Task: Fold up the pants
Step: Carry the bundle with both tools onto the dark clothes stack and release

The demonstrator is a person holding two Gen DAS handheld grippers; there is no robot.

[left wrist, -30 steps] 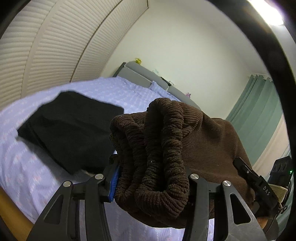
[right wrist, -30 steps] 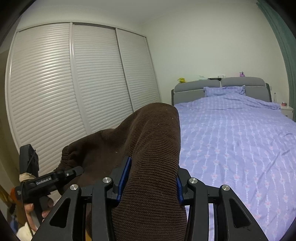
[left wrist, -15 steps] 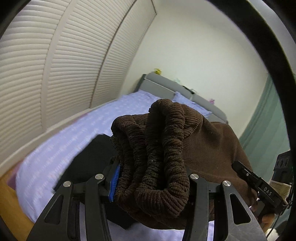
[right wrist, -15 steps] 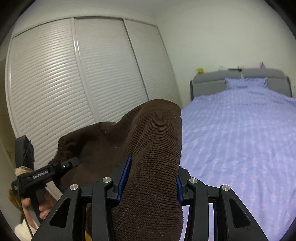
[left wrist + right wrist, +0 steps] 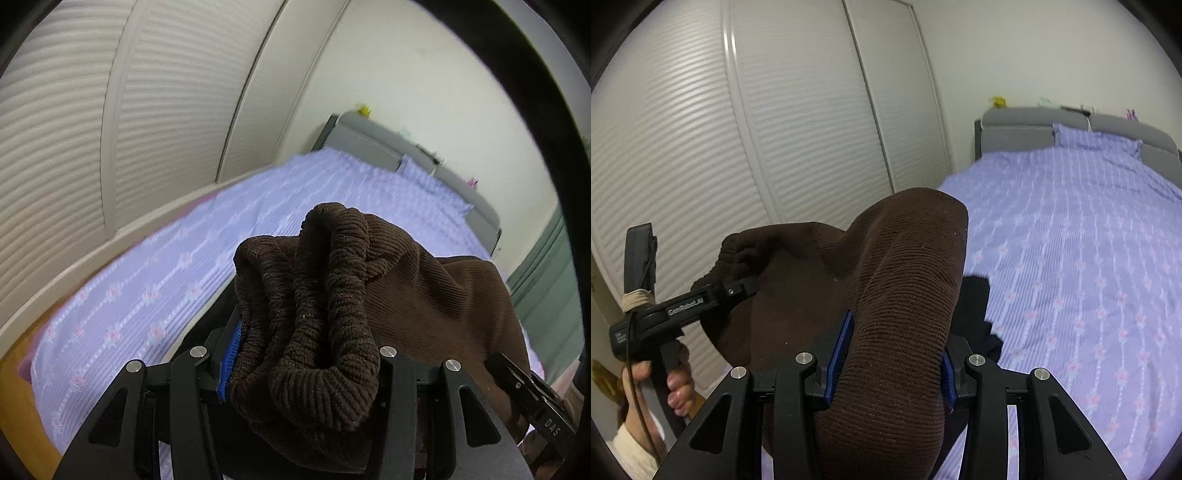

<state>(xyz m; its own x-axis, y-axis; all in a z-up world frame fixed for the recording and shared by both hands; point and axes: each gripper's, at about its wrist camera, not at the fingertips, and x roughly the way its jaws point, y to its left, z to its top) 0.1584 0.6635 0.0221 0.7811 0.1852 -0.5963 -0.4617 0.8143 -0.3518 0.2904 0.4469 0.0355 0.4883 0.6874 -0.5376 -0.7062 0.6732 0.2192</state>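
The brown corduroy pants (image 5: 332, 314) are held up in the air between both grippers. My left gripper (image 5: 306, 365) is shut on the bunched elastic waistband. My right gripper (image 5: 886, 369) is shut on a thick fold of the same pants (image 5: 897, 295). In the right wrist view the left gripper (image 5: 738, 286) shows at the left, clamped on the waistband, with the person's hand below it. The right gripper's tip shows at the lower right of the left wrist view (image 5: 532, 391).
A bed with a lilac patterned cover (image 5: 1089, 277) lies below and ahead, with a grey headboard (image 5: 1027, 129) at the far wall. A black garment (image 5: 975, 317) lies on the cover under the pants. White slatted wardrobe doors (image 5: 757, 147) stand along the left.
Both grippers have swung and lifted with the pants. The black garment, plainly seen in the left wrist view before, is now almost hidden behind the pants and shows in the right wrist view.
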